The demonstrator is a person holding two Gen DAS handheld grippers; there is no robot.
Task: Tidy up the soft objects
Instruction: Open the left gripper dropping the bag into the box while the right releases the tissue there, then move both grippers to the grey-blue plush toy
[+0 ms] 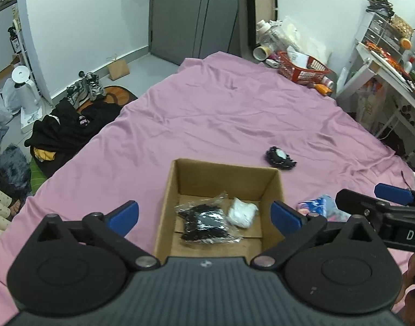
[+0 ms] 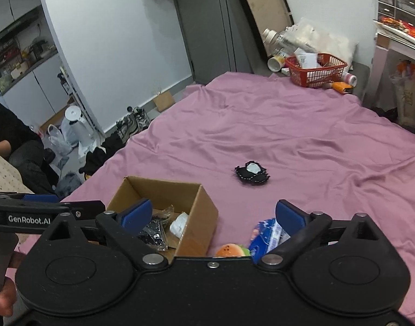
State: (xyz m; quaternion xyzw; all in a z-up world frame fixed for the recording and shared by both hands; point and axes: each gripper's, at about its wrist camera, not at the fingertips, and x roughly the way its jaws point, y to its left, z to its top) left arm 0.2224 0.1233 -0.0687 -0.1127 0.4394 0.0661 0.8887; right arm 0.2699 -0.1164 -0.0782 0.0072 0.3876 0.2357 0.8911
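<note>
Left wrist view: left gripper [image 1: 204, 214] spread wide, empty, above the cardboard box [image 1: 223, 172] on the pink bedsheet [image 1: 207, 114]. Box holds a black bagged item [image 1: 204, 221] and a white soft bundle [image 1: 242, 213]. Black-and-white pouch [image 1: 279, 157] lies on the sheet beyond the box's right corner.

Right wrist view: right gripper [image 2: 213, 214] wide, empty, just right of the box. Blue packet [image 2: 267, 235] and orange plush [image 2: 230, 250] sit near it.

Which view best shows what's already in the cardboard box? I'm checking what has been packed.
The left wrist view: it looks down into the cardboard box, showing the black item in clear wrap and the white bundle. In the right wrist view, a gripper finger and the box wall partly hide both.
</note>
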